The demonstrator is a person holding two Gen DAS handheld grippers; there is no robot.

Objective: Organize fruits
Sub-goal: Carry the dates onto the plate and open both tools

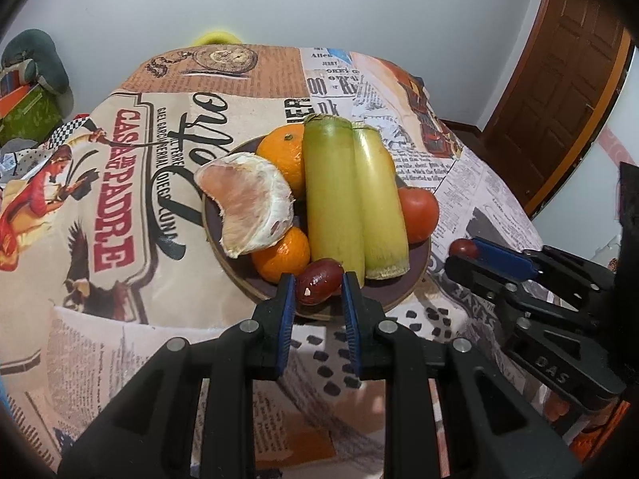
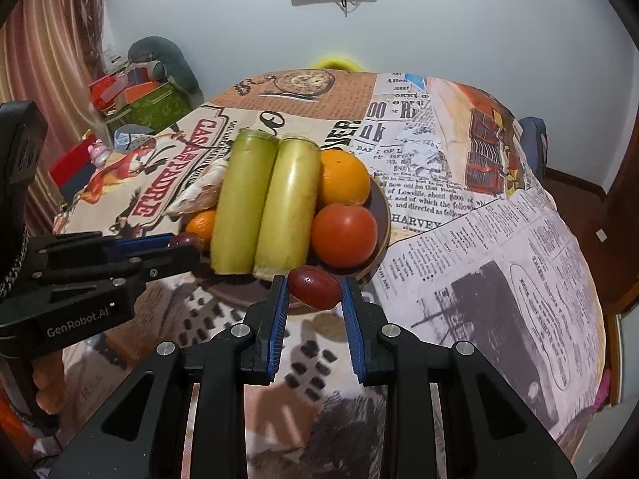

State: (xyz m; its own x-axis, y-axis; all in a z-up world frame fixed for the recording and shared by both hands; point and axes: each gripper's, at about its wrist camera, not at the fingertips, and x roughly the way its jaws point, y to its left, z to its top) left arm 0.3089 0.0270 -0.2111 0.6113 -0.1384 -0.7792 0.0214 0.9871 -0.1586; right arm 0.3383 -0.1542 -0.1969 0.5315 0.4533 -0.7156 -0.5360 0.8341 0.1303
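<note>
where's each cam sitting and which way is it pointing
Left wrist: rides the left tongs, angled down at the plate and the red fruit it grips; right tongs show at right.
Right wrist: rides the right tongs, same downward aim; left tongs show at left.
Shared: plate, green stalks, tomato, tablecloth.

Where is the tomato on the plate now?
The tomato lies at the plate's right edge in both views, touching the right sugarcane piece, with an orange behind it.
</note>
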